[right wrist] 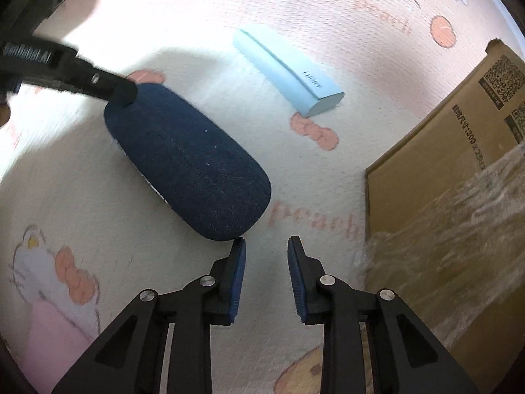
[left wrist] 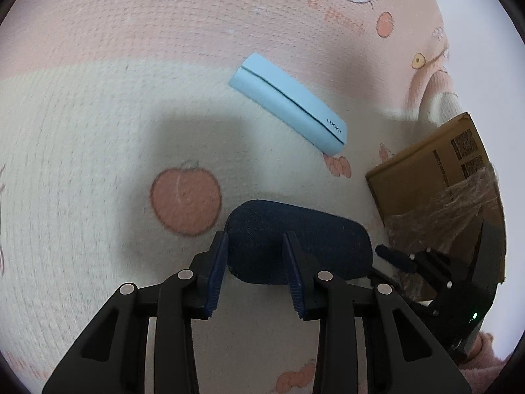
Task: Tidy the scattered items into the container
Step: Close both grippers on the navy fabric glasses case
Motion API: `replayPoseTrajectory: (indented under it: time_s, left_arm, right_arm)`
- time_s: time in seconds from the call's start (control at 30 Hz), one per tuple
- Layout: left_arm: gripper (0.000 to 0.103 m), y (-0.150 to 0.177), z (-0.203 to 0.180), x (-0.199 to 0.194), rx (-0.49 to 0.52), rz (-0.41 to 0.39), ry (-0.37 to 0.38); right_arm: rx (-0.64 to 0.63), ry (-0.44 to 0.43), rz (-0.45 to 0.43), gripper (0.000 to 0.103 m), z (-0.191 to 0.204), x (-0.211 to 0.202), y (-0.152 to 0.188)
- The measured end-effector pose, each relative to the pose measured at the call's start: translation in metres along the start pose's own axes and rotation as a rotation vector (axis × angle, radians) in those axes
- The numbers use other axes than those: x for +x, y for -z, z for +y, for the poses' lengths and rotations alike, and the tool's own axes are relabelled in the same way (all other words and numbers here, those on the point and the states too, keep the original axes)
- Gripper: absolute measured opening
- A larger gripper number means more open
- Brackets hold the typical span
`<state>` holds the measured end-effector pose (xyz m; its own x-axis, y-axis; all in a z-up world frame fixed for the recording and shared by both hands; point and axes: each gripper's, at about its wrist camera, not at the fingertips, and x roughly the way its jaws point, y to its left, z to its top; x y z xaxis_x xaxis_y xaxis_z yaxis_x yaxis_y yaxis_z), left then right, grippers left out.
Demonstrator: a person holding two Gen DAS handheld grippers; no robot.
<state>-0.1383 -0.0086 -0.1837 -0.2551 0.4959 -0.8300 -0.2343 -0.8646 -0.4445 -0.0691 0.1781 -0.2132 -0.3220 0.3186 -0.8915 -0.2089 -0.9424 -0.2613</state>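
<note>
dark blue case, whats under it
The dark blue case lies on the printed blanket. A pale edge peeks from beneath its lower side; anything else underneath is covered.

A soft blanket covers the whole surface, cream in the middle and pink toward its far edge. It is printed with peaches, little bows, a cartoon cat and the word "peach".
</note>
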Motion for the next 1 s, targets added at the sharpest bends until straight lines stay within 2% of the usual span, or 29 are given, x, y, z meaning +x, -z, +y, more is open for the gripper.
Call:
replayPoseTrajectory:
  time_s: [0.13, 0.2, 0.27, 0.3, 0.33, 0.4, 0.47, 0.6, 0.67, 0.83, 0.93, 1.0]
  left_arm:
    - [0.037, 0.007, 0.011, -0.001, -0.073, 0.0, 0.029]
    - [0.039, 0.011, 0.015, -0.008, -0.127, -0.042, 0.008]
    - [0.05, 0.019, 0.015, -0.017, -0.154, -0.097, -0.015]
    - [0.051, 0.021, 0.016, -0.019, -0.158, -0.098, -0.004]
    - [0.052, 0.025, 0.016, -0.019, -0.171, -0.091, 0.019]
    - [0.052, 0.031, 0.018, -0.017, -0.204, -0.065, 0.059]
    - [0.052, 0.038, 0.019, -0.014, -0.24, -0.052, 0.077]
    - [0.051, 0.045, 0.018, -0.008, -0.25, -0.046, 0.129]
    - [0.043, 0.044, 0.015, -0.004, -0.245, -0.041, 0.138]
    - [0.033, 0.031, 0.018, 0.004, -0.248, -0.038, 0.132]
    - [0.033, 0.02, 0.022, 0.006, -0.26, -0.04, 0.168]
    - [0.033, 0.01, 0.023, 0.01, -0.249, -0.037, 0.176]
  right_arm:
    - [-0.021, -0.029, 0.002, 0.025, 0.001, -0.007, 0.006]
    - [-0.041, -0.056, 0.003, 0.029, 0.002, -0.014, 0.004]
    - [-0.091, -0.04, -0.013, 0.048, 0.004, -0.021, 0.0]
    - [-0.118, -0.026, -0.029, 0.068, 0.006, -0.024, -0.002]
    - [-0.138, -0.016, -0.049, 0.078, 0.007, -0.027, -0.003]
    - [-0.175, -0.017, -0.1, 0.078, 0.012, -0.034, -0.008]
    - [-0.183, -0.039, -0.113, 0.078, 0.01, -0.031, -0.022]
    - [-0.175, -0.087, -0.07, 0.078, 0.01, -0.01, -0.036]
    - [-0.17, -0.131, -0.062, 0.078, 0.01, -0.002, -0.04]
    - [-0.087, -0.222, -0.02, 0.078, 0.009, 0.009, -0.046]
    - [-0.048, -0.248, 0.014, 0.076, 0.008, 0.013, -0.049]
    - [-0.007, -0.302, 0.048, 0.075, 0.009, 0.014, -0.051]
